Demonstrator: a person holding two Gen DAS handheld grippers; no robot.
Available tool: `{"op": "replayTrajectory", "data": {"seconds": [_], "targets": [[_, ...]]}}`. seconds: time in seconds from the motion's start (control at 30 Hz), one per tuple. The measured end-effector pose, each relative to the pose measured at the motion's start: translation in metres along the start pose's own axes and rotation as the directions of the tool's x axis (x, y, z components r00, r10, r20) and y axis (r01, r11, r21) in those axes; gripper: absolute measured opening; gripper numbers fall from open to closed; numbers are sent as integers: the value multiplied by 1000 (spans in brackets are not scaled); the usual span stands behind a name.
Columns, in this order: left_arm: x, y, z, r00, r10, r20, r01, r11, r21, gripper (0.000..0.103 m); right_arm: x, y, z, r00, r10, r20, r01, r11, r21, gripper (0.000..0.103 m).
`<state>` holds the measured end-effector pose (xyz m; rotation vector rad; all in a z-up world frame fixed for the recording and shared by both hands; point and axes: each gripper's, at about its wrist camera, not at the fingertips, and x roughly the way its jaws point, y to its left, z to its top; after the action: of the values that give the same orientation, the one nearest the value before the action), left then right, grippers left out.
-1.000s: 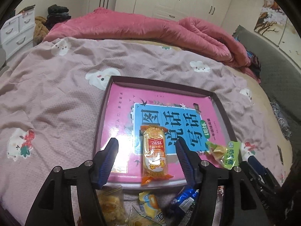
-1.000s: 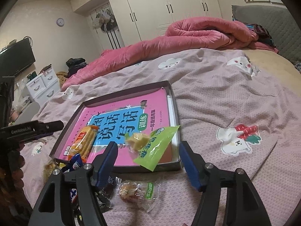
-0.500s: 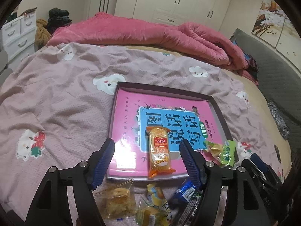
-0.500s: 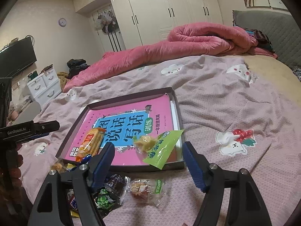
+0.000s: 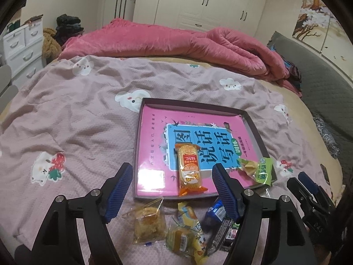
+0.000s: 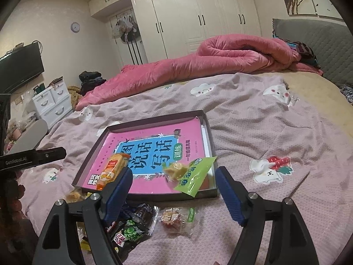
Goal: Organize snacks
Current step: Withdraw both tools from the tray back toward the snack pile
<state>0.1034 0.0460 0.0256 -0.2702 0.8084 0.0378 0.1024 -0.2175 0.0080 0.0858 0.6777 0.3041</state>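
Note:
A shallow dark box (image 5: 194, 105) (image 6: 154, 120) lined with a pink book lies on the bed. In it lie an orange snack pack (image 5: 190, 169) (image 6: 111, 170) and a green packet (image 5: 258, 171) (image 6: 194, 176) on the box's near right edge. Several loose snacks lie in front of the box: a clear-wrapped cake (image 5: 149, 222), yellow packs (image 5: 187, 231), a blue pack (image 5: 214, 213), dark packs (image 6: 134, 223) and a clear-wrapped red snack (image 6: 176, 218). My left gripper (image 5: 172, 191) is open and empty above them. My right gripper (image 6: 174, 192) is open and empty, over the box's near edge.
The bed has a pink-grey sheet with animal prints (image 5: 66, 121). A rolled pink quilt (image 5: 176, 42) lies at the far side. A grey headboard (image 5: 320, 88) is at the right. White drawers (image 6: 53, 103) stand beside the bed.
Both grippers have pulled back and up from the box, so more of the loose snacks in front of it show. Both stay open and empty.

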Motion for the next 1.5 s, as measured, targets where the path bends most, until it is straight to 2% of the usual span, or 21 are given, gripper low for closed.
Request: {"op": "replayTrajectory", "data": {"seconds": [0.4, 0.6, 0.8, 1.1, 1.5], "targets": [[-16, 4, -4, 1000, 11, 15, -11, 1000, 2, 76, -15, 7, -3, 1000, 4, 2, -4, 1000, -8, 78], [-23, 8, -12, 999, 31, 11, -31, 999, 11, 77, -18, 9, -9, 1000, 4, -20, -4, 1000, 1, 84], [-26, 13, -22, 999, 34, -5, -34, 999, 9, 77, -16, 14, -19, 998, 13, -57, -14, 1000, -10, 84], [-19, 11, -50, 997, 31, -75, -29, 999, 30, 77, -7, 17, -38, 991, 3, -135, -5, 1000, -20, 84], [-8, 5, -81, 986, -3, -165, 10, 999, 43, 77, -4, 20, -44, 988, -12, -154, 6, 999, -38, 84]]}}
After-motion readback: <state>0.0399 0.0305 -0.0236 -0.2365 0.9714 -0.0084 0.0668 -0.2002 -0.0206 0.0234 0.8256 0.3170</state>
